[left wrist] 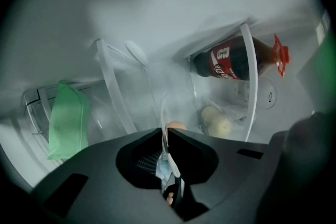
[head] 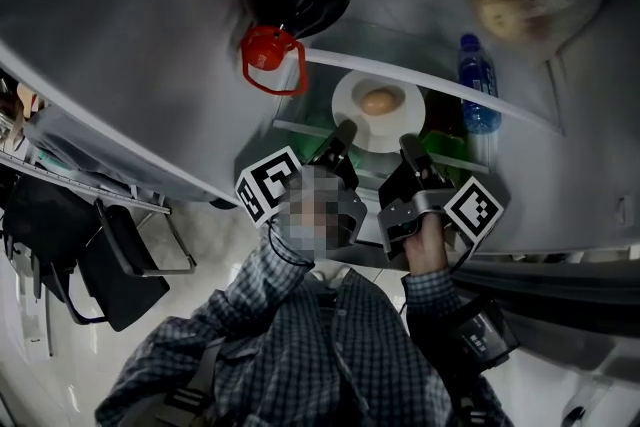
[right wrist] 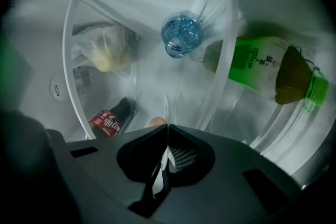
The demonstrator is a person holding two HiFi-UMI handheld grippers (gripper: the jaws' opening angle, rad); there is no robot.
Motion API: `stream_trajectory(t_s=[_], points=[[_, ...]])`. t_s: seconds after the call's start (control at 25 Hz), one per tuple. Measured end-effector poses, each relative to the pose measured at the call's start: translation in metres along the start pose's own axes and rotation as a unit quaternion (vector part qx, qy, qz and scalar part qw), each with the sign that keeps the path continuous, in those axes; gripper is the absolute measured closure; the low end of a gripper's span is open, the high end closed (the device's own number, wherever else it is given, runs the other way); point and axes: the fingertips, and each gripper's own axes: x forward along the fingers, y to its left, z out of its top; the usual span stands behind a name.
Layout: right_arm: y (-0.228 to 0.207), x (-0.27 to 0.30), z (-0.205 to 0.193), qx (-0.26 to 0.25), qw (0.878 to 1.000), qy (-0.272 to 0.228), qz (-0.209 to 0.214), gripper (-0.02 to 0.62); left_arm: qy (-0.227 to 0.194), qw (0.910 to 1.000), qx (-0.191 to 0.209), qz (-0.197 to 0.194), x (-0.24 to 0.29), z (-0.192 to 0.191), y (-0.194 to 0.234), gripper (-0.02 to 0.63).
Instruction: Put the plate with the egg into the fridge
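head view: steeply down, above fridge (head: pixel 400 25) | gripper views: level, close inside (sharing egg (head: pixel 377 101))

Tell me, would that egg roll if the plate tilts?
Probably: the egg is round and lies loose on the smooth plate. It likely cracks if it drops. The plate looks stiff, since the left gripper and right gripper pinch only its rim.
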Motion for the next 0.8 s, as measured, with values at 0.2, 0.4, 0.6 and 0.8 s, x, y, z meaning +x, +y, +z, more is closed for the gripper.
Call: stream_trajectory(t_s=[0.2, 0.4, 0.6, 0.8], points=[[-0.003, 0.003, 0.003, 0.010, 1.000, -0.007, -0.009, 0.580, 0.005, 0.9999, -0.003, 0.010, 0.002, -0.002, 0.003, 0.584], [-0.002, 0.008, 0.007, 0.012, 1.000, -0.011, -0.009, 0.580, 0.011, 0.9997, 0.011, 0.016, 0.006, -0.001, 0.001, 0.584], [-0.002, 0.014, 0.014, 0.011, 1.000, -0.013, -0.010, 0.581, 0.021, 0.9995, 0.011, 0.018, 0.009, -0.002, 0.001, 0.583], [0.001, 0.020, 0.019, 0.007, 1.000, -0.014, -0.010, 0.581, 0.025, 0.9995, 0.010, 0.017, 0.012, -0.001, 0.000, 0.583]])
